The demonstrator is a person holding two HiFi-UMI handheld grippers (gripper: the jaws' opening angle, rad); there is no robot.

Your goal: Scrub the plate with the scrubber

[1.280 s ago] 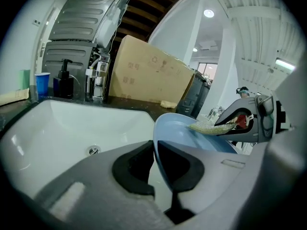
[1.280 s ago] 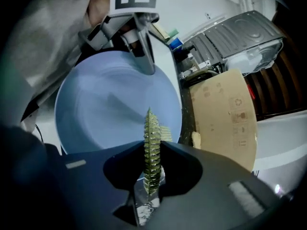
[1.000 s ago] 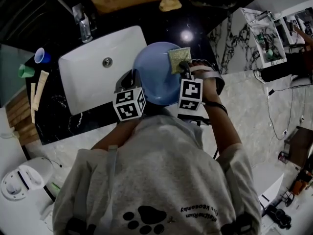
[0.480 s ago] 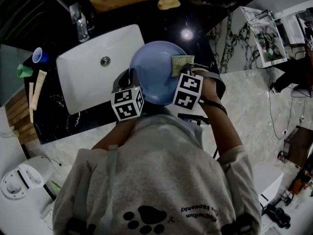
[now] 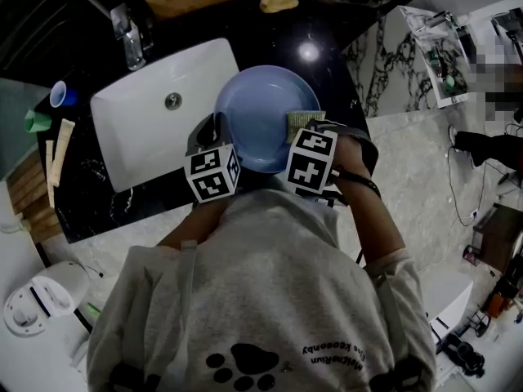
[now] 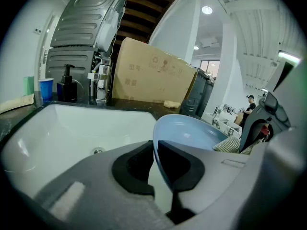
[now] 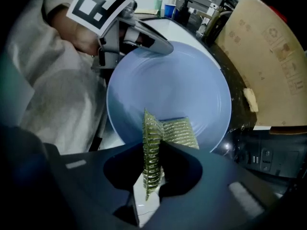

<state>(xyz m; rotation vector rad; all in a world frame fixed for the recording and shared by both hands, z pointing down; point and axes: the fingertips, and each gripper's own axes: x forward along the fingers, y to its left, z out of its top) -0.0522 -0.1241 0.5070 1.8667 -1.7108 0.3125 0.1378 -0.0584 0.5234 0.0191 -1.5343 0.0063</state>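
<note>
Now: left gripper clamps plate rim (hold steady); right gripper pinches scrubber; we should press flat, circling.

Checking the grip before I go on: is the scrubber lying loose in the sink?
No, the scrubber is clamped between the right gripper's jaws and lies against the blue plate.
</note>
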